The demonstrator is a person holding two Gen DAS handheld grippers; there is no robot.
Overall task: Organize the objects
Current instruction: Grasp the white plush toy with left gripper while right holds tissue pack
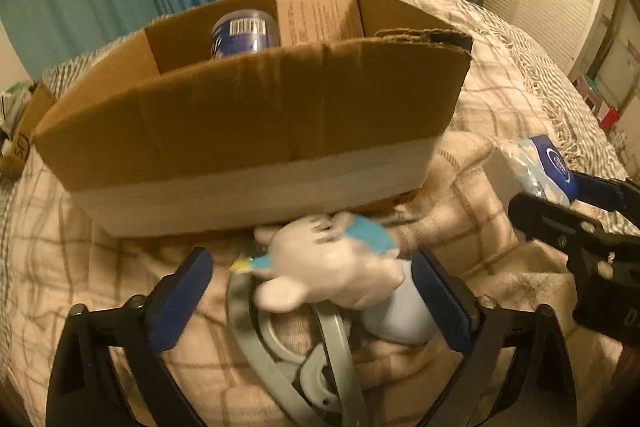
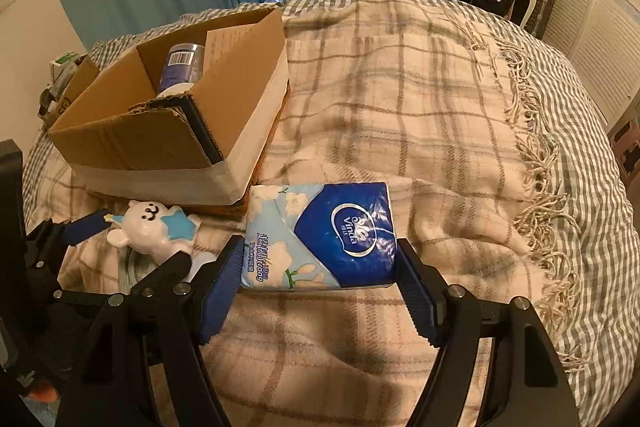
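Observation:
A white and blue bear toy lies on the plaid blanket in front of an open cardboard box. My left gripper is open with its jaws on either side of the bear, not touching it. The bear also shows in the right wrist view. A blue Vinda tissue pack lies on the blanket between the pads of my right gripper, which touch both its sides. The box holds a blue-labelled jar and a small brown carton.
A grey plastic frame lies on the blanket under the bear. The plaid blanket with a fringed edge covers a checked bed. Teal curtains, a suitcase and cluttered furniture stand beyond the bed.

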